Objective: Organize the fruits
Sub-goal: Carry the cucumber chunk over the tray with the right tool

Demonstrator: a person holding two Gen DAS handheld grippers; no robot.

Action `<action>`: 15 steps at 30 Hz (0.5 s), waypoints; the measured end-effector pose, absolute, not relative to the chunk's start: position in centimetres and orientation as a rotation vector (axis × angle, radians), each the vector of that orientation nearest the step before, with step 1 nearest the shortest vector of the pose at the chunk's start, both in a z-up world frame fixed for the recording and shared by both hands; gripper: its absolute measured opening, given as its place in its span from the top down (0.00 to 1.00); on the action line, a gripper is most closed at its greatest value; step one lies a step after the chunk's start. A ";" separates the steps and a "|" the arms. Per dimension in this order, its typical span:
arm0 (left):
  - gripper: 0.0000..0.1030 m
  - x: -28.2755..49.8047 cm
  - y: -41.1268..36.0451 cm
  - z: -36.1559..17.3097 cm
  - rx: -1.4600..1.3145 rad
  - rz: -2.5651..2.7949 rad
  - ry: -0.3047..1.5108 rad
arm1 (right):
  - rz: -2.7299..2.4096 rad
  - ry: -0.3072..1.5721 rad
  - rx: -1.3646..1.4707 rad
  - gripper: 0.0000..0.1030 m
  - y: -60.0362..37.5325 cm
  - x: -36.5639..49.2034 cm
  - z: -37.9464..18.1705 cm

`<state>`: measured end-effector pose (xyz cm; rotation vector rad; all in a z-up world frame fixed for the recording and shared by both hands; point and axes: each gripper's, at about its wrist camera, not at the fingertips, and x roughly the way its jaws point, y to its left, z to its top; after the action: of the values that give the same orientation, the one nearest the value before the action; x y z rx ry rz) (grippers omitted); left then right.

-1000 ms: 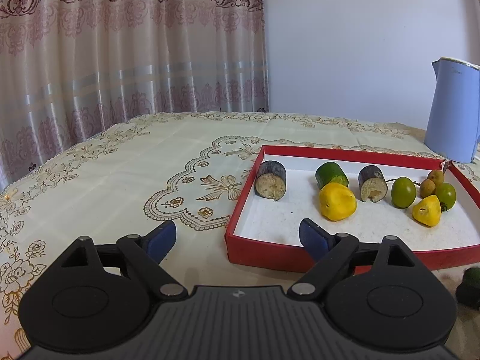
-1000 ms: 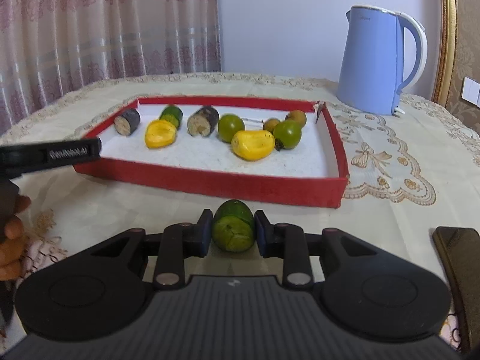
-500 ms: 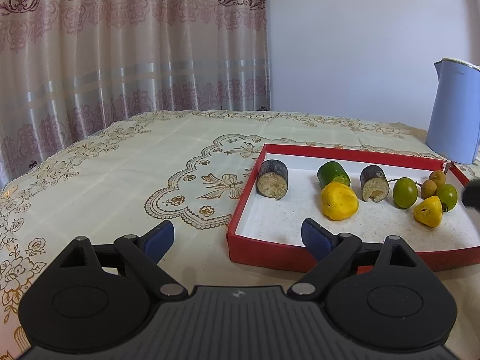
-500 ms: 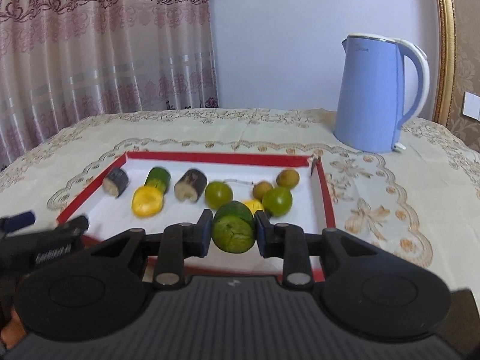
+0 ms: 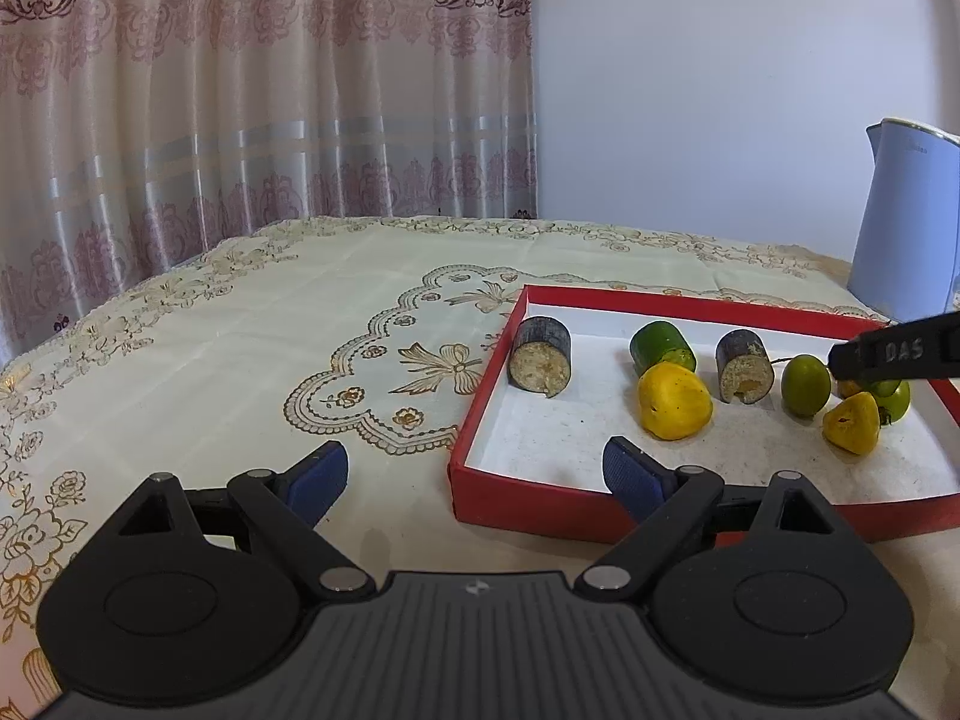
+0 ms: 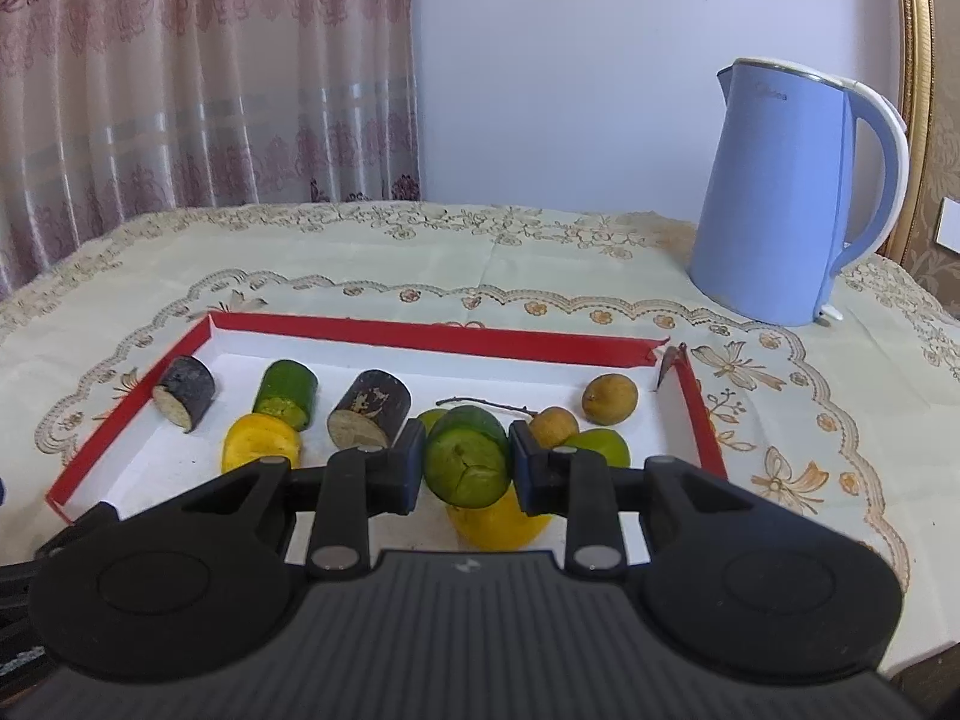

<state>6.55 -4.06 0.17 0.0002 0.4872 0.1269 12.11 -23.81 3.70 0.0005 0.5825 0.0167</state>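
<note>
Green cane piece (image 6: 467, 457), cut face toward you, is pinched between the fingers of your right gripper (image 6: 467, 459), over the near part of the red tray (image 6: 432, 335). Tray contents, left to right: dark cane piece (image 6: 185, 391), green cane piece lying flat (image 6: 287, 391), yellow fruit (image 6: 261, 449), second dark piece (image 6: 372, 408), brown round fruit (image 6: 609, 399) far right. Your left gripper (image 5: 474, 474) sits with fingers spread wide, empty, at the tray's near left corner. Blue kettle (image 6: 786, 192) stands far right.
</note>
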 end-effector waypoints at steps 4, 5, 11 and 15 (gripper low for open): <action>0.10 6.5 -4.1 0.2 -0.001 0.128 0.488 | 0.017 0.596 -0.009 0.73 -23.6 12.2 3.2; 0.10 6.5 -4.1 0.2 0.000 0.128 0.488 | 0.017 0.596 -0.009 0.73 -23.6 12.2 3.2; 0.10 6.6 -4.0 0.2 -0.006 0.126 0.490 | 0.012 0.596 -0.022 0.73 -23.4 12.2 3.0; 0.09 6.6 -3.8 0.2 -0.016 0.126 0.493 | 0.009 0.597 -0.022 0.65 -23.3 12.3 3.1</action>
<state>6.59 -3.84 0.24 -0.0158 0.4926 0.1255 12.33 -23.30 3.07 -0.0222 0.5973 0.0085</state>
